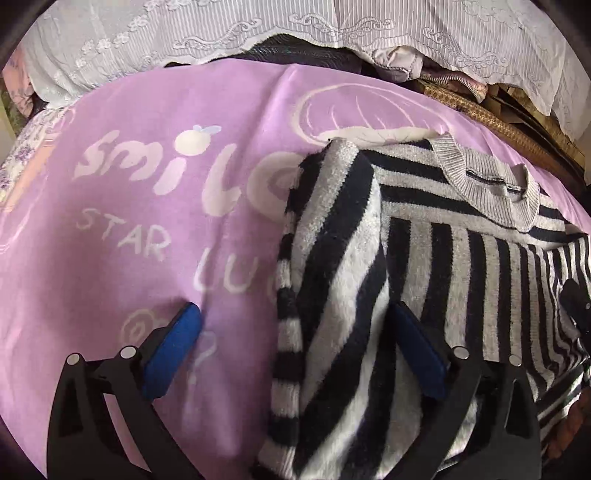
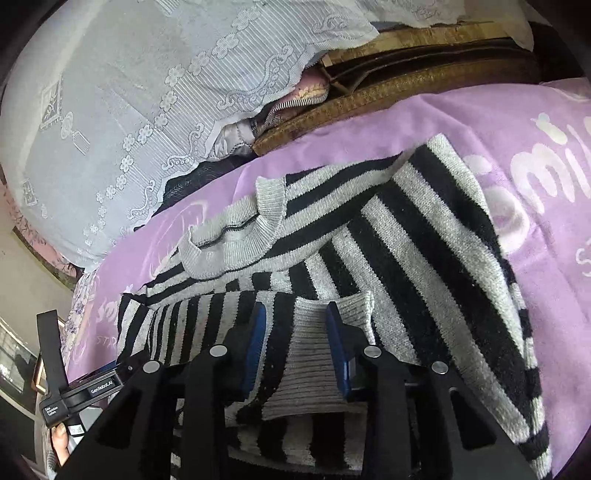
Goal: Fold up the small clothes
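Observation:
A small black-and-grey striped sweater (image 1: 443, 229) lies on a purple blanket (image 1: 147, 206), neck away from me, its left side folded over the body. My left gripper (image 1: 295, 317) is open wide, its blue pads (image 1: 173, 354) apart, with the folded sleeve (image 1: 332, 295) lying between them. In the right wrist view the sweater (image 2: 406, 236) fills the middle. My right gripper (image 2: 295, 314) is shut on the ribbed grey cuff (image 2: 306, 362) of the other sleeve, just above the sweater's body. The left gripper's body (image 2: 81, 395) shows at the lower left.
The purple blanket (image 2: 517, 122) bears white lettering. Behind it lie a white lace cloth (image 1: 258, 33), bundled fabrics and a woven brown edge (image 2: 369, 99). The lace cloth (image 2: 147, 92) rises at the far left in the right wrist view.

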The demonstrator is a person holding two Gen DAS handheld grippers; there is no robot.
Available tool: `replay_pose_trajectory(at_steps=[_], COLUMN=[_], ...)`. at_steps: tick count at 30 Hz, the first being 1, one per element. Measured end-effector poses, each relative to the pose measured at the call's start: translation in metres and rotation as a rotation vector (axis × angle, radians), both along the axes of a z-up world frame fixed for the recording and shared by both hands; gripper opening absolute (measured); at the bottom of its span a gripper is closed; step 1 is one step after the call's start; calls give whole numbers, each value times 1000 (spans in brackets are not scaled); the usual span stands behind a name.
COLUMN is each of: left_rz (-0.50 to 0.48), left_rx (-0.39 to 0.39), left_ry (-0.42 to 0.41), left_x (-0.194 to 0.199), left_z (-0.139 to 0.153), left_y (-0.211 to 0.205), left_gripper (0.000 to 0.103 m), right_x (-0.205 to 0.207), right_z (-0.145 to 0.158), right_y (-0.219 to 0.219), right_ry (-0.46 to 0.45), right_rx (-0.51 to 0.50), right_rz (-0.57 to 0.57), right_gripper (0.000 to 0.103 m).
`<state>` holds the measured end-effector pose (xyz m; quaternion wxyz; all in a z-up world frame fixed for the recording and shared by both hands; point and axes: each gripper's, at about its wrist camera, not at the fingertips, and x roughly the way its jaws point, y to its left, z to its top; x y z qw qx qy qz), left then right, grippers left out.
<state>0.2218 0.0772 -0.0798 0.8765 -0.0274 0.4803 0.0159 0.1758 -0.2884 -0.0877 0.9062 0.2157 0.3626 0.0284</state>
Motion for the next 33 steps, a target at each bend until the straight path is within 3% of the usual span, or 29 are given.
replay_pose_trajectory(at_steps=[3,7,8,13,18,20,21,22,24,28,29,31,33], left_rz=[-85,-122,-118,-62,53,130,157,167,174,134,115,108,118], left_rx=[0,96,75,-37,26,74,68,54,49,-34,-33,39,5], left_ry=[-50,-23,-17,-19,-34,-27,-23,-27,-28,-55,-57,-33,4], left_x=[-28,-44,-42,-34,17,30,32,32,31,4,-2,-5,-6], left_z=[15,0,-3,13,19,6,-2,-5,-2,12,13,5,-6], left_y=[-4,-16,-13,10,27,33,36,39,45,51,52,50,56], left_gripper=[98,99,99,99,99,99,99,99,99,98,98,99,99], right_x=[-20,-26,-26,-27,-2,15,23,22,16,-9,-12,-4,-3], right_z=[17,-8,-9,10,26,9,-7,-14,-5,15,15,-1,-7], right_y=[18,39,39,37,19,11,6,1,-5,0,2,7,5], right_ry=[-47,77,72,29,-1,58,99,82,64,-25,-20,69,74], right_rx=[-58,-166,-168,-164,-163,-148,-120,-82,-50,-71,-84,-111,-98], right_rz=[71,148,147,125,63,44,47,45,18,28,39,57,65], right_gripper=[38,45,45,45,44,44,44,44,37,37,39,47,47])
